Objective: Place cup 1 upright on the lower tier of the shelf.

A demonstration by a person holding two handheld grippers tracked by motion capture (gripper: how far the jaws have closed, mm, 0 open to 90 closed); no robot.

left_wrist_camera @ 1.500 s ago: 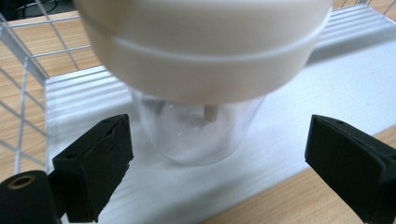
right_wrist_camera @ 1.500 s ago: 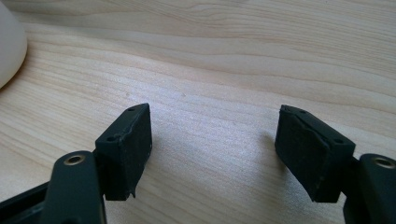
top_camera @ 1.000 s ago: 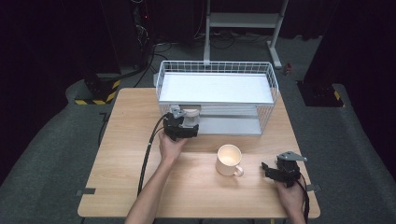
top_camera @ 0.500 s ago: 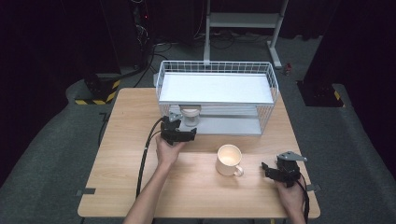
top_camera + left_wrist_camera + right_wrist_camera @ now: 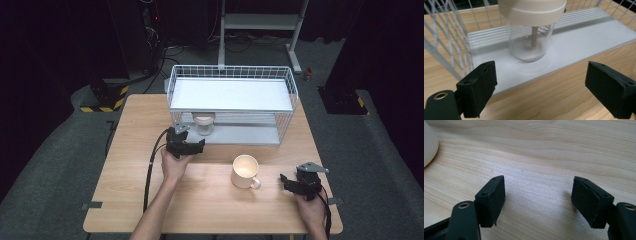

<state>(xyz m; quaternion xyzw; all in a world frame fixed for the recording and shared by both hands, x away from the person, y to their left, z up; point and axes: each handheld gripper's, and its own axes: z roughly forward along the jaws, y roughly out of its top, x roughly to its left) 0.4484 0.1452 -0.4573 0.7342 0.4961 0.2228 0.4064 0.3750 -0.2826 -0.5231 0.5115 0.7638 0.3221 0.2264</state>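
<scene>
Wooden table [image 5: 150, 200] carries a wire rack [image 5: 232, 95] at 12 o'clock; the jar [image 5: 204, 123] stands on its lower shelf. Left gripper [image 5: 192, 146], jaws empty and just closing, should back off straight toward 6 o'clock. Right gripper [image 5: 291, 183] rests unclenched, holding nothing.

In the left gripper view we lose the top of the jar [image 5: 530, 37] past the upper edge, so its cream lid [image 5: 534, 10] is cut off, and the print on its glass is too blurred to read. In the right gripper view only a sliver of the mug [image 5: 429, 143] enters at the left edge. From the high view the rack's upper shelf [image 5: 231, 95] hides most of the jar.
</scene>
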